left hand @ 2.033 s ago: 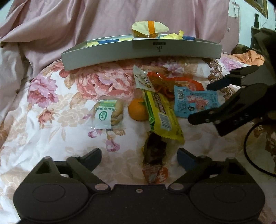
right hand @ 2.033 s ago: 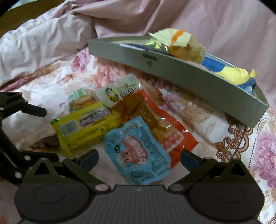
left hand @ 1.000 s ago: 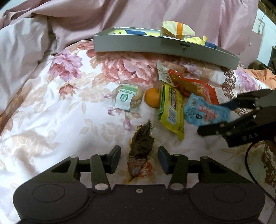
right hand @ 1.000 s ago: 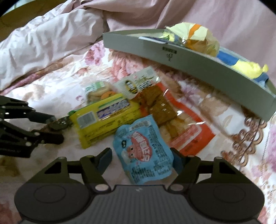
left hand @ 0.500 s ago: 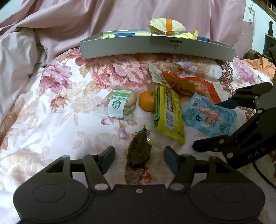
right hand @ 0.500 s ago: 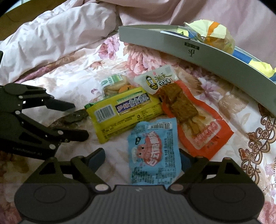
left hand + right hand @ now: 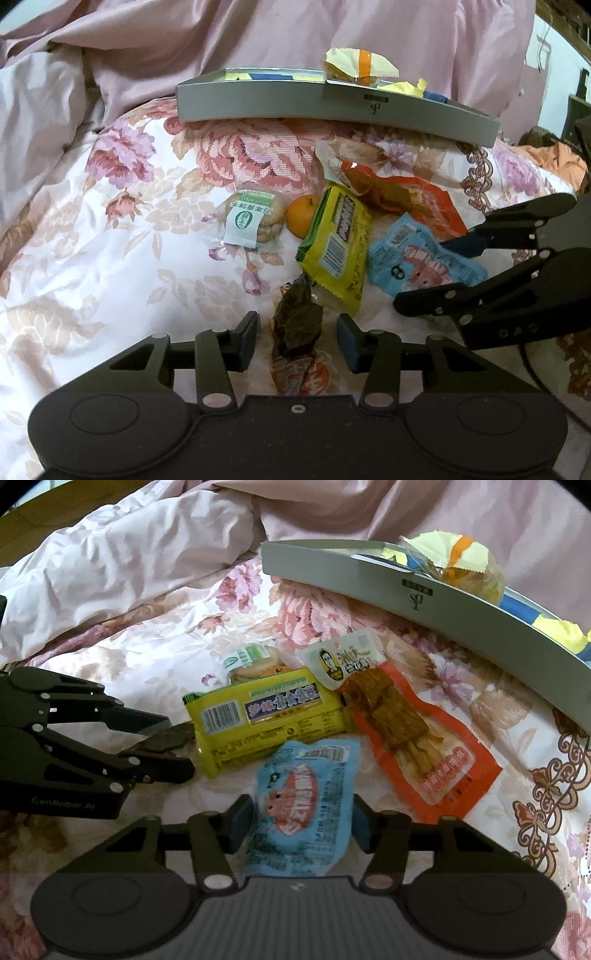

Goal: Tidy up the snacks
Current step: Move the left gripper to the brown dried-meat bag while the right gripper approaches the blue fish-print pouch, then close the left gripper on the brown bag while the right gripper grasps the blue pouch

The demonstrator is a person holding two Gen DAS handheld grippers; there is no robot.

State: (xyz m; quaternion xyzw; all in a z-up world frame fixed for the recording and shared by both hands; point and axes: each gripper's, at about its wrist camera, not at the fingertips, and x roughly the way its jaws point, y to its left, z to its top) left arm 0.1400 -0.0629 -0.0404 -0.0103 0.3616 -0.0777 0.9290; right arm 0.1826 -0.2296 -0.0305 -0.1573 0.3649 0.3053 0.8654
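The left gripper [image 7: 297,336] stood apart around a brown packet [image 7: 296,325] on the floral quilt [image 7: 110,258], not touching it. The right gripper [image 7: 301,825] (also apart) straddled a blue packet [image 7: 303,805] beside the yellow pack [image 7: 264,720], short of the tray [image 7: 369,572].

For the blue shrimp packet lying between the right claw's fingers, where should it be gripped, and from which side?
Probably across the near half of the blue shrimp packet, coming from its near short end, as the right claw is now lined up. The packet lies flat with its long sides facing the open fingers, and its far end sits close to the yellow bar.
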